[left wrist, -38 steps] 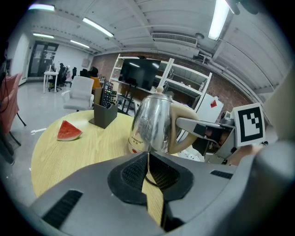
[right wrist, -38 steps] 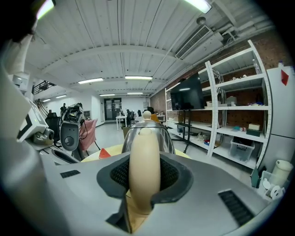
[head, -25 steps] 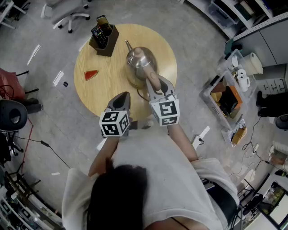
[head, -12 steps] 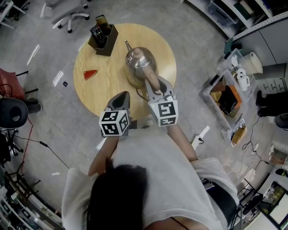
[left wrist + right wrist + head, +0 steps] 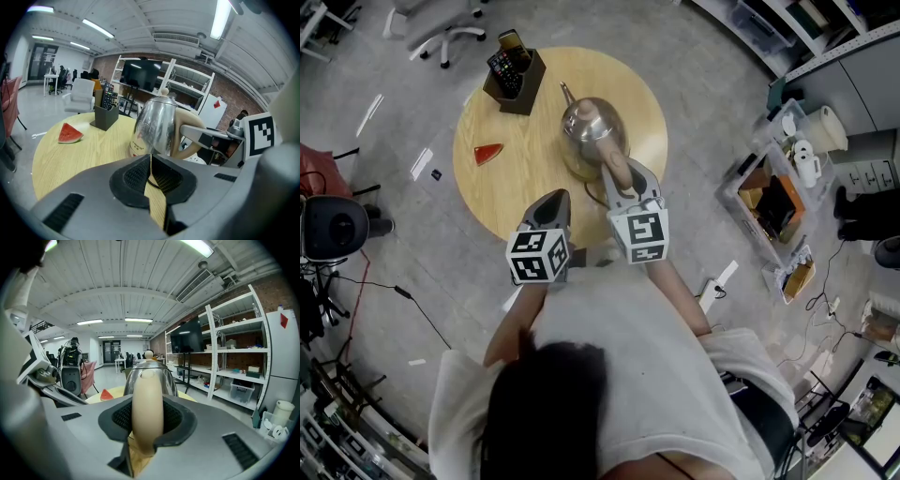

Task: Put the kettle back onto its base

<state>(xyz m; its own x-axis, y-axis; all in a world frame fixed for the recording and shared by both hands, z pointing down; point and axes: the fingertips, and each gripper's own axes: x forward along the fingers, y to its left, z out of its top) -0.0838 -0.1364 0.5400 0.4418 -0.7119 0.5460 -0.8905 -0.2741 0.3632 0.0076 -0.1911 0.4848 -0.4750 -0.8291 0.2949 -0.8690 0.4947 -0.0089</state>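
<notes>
A round pale wooden table (image 5: pixel 511 192) was set on grey concrete floor (image 5: pixel 422 253). Right of its middle a shiny steel kettle (image 5: pixel 592 127) was stood, spout (image 5: pixel 566 93) pointed far-left, handle near, pinched by the right gripper (image 5: pixel 625 178); the left gripper (image 5: pixel 553 202) was pressed shut, empty.

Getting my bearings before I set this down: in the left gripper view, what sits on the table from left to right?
Watermelon slice → remote holder → kettle.
</notes>
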